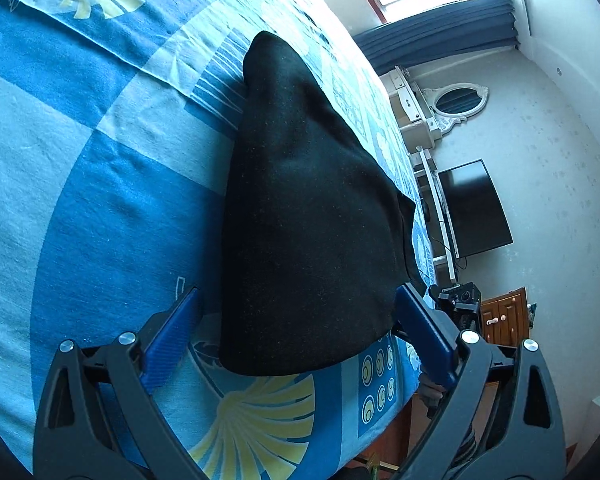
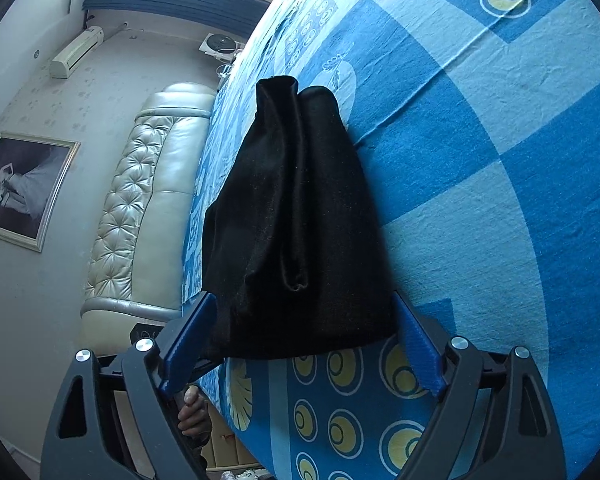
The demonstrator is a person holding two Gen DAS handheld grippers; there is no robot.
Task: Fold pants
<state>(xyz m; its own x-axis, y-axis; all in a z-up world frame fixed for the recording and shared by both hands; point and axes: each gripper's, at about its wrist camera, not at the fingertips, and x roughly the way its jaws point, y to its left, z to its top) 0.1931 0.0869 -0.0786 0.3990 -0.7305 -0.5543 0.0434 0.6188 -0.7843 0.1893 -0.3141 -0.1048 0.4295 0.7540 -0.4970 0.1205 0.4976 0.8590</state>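
Observation:
Black pants [image 1: 308, 208] lie folded lengthwise on a blue patterned bedsheet [image 1: 100, 184], reaching away from me. In the right wrist view the pants [image 2: 296, 220] show two legs laid side by side with a fold ridge between them. My left gripper [image 1: 300, 300] is open, its blue fingers [image 1: 172, 336] on either side of the near end of the pants. My right gripper [image 2: 304, 304] is open too, its blue fingers [image 2: 418, 348] flanking the near end of the cloth. Neither holds anything.
The bed edge runs close to the pants on the right in the left wrist view, with a TV [image 1: 476, 212] and a white dresser with mirror [image 1: 452, 104] beyond. A padded headboard [image 2: 148, 200] and a framed picture [image 2: 20, 188] show in the right wrist view.

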